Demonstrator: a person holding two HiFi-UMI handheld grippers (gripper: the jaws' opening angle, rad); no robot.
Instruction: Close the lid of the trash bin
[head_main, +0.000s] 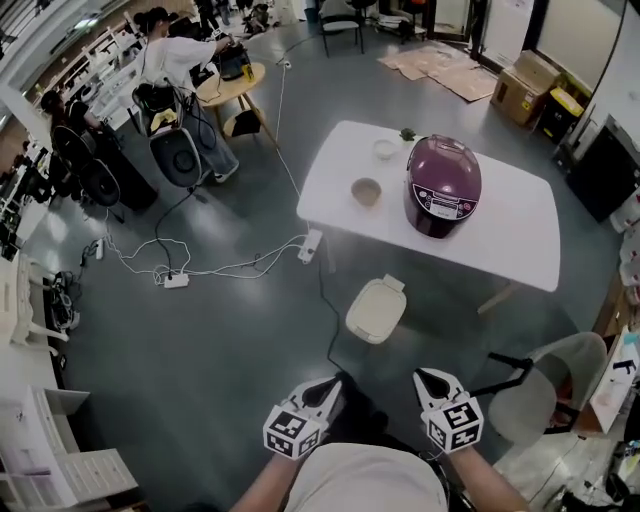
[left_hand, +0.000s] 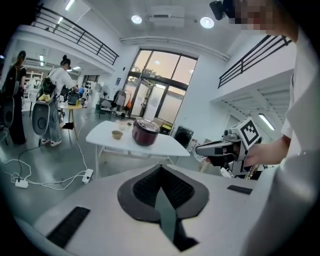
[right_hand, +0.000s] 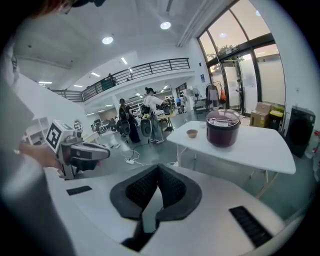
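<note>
— Holding both tools low and close to your body, you have the left gripper (head_main: 327, 384) and the right gripper (head_main: 429, 379) side by side, noses pointing forward.

— And the jaws?

— Pressed together on both. On your left, the dark ribbed fingers (left_hand: 144, 186) meet at the tip with nothing between them. On your right, the fingers (right_hand: 173, 188) meet the same way, gripping nothing.

— Where's the trash bin (head_main: 376, 310)?

— Out ahead of your fingertips on the grey floor (head_main: 200, 340), roughly on the line between the two grippers and well apart from both. You see its cream top from above. Whether the lid is fully down, I can't tell.

— Anything beside it?

— A black cable (head_main: 323, 300) runs along the floor just left of the bin, back toward your left fingers.

— And beyond?

— Past the bin, farther from your fingers, the white table (head_main: 510, 230) carries a purple rice cooker (head_main: 443, 185), with a tan bowl (head_main: 366, 191) and a white bowl (head_main: 386, 149) to its left.
</note>
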